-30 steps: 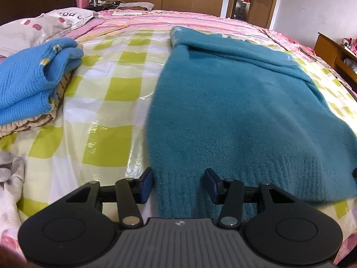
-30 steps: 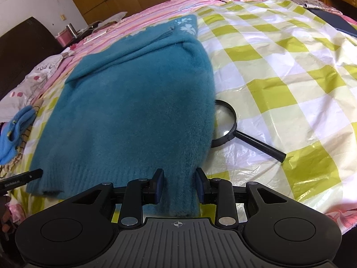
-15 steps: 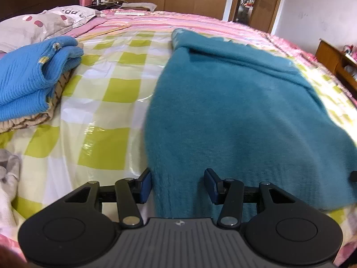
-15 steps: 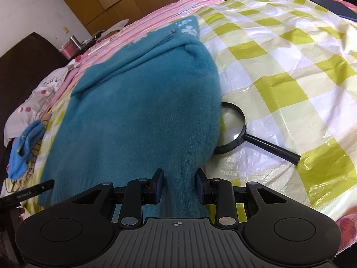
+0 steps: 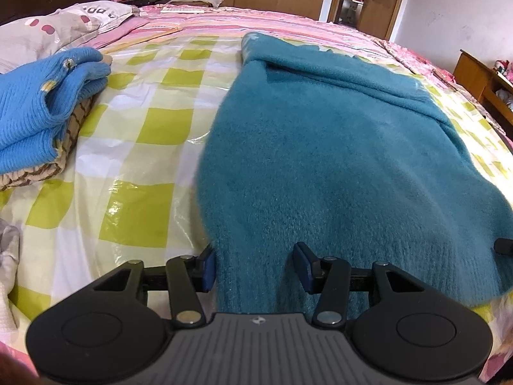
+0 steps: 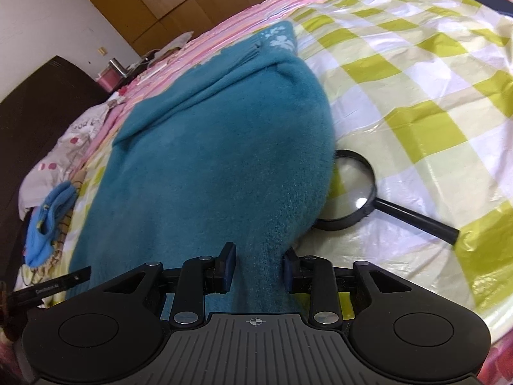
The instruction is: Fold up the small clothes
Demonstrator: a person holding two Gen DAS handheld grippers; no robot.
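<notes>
A fuzzy teal sweater point(image 5: 336, 147) lies on the yellow-checked plastic sheet, collar at the far end; it also shows in the right wrist view point(image 6: 208, 160). My left gripper point(image 5: 255, 269) holds the sweater's near left hem corner between its blue pads point(image 5: 208, 268). My right gripper point(image 6: 258, 268) holds the near right hem corner. The hem is lifted off the bed and the fabric slopes up toward both grippers. Each gripper's tip shows at the edge of the other's view.
A folded bright blue knit point(image 5: 41, 102) lies on a brown-patterned cloth at the left. A black magnifying glass point(image 6: 349, 192) lies on the sheet beside the sweater's right edge. Pillows sit at the far left; wooden wardrobes and a door stand behind.
Both grippers have risen and moved forward with the hem, so the near part of the sweater bulges upward. The right edge has lifted off part of the magnifying glass.
</notes>
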